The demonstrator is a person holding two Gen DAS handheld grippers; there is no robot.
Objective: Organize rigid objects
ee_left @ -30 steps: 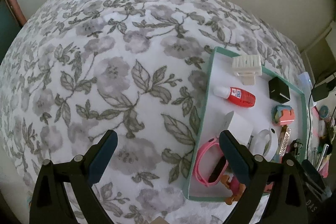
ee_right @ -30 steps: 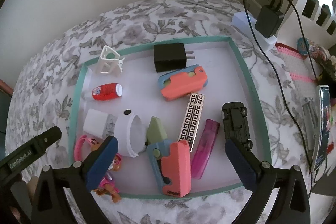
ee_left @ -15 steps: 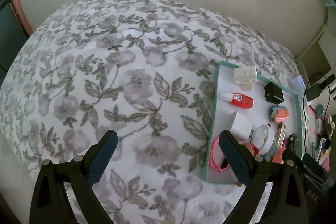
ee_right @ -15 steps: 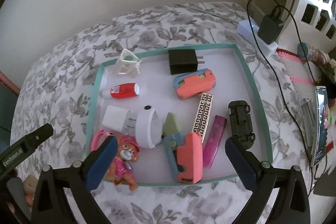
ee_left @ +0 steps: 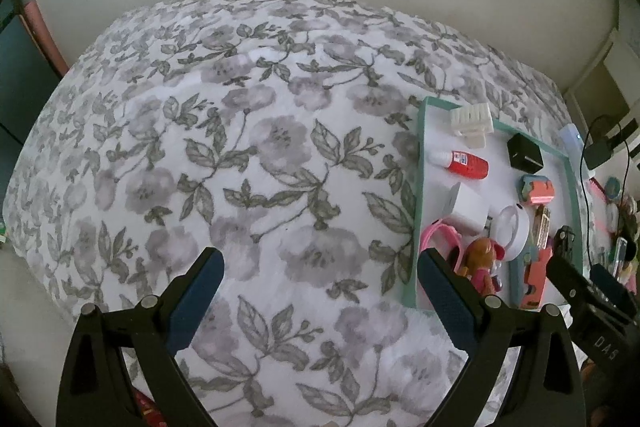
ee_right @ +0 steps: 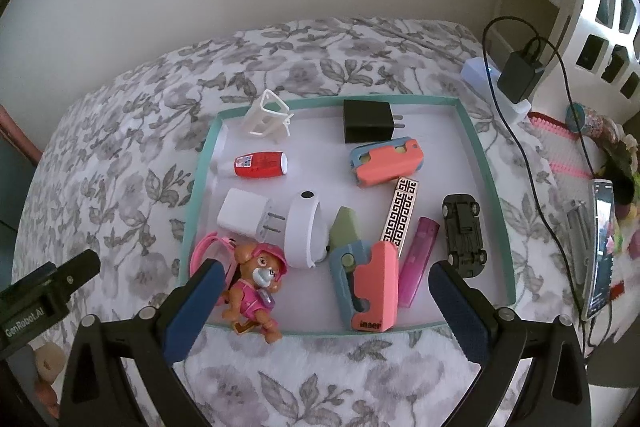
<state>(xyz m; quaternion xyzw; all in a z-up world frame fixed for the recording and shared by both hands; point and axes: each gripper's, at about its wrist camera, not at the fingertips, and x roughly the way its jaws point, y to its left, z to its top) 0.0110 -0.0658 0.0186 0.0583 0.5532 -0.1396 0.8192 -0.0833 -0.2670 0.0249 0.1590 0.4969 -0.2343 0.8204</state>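
A teal-rimmed white tray [ee_right: 484, 163] lies on the floral bedspread and holds several small objects: a pink dog figurine [ee_right: 256, 287], a coral and blue utility knife [ee_right: 370, 291], a black toy car [ee_right: 466, 229], a white charger [ee_right: 242, 213], a red bottle [ee_right: 260, 165] and a black adapter [ee_right: 367, 121]. My right gripper [ee_right: 322, 307] stands open above the tray's near edge, with nothing between its fingers. My left gripper [ee_left: 320, 293] is open over bare bedspread, left of the tray [ee_left: 418, 187].
The floral bedspread [ee_left: 240, 167] spreads wide to the left. On the right lie a power strip with a black plug and cable [ee_right: 516, 75], a phone [ee_right: 600, 247] and pink clutter. A wall stands behind the bed.
Both grippers have pulled back and risen, so the tray and bed look smaller and farther off. The dog figurine now shows fully at the tray's near left corner.
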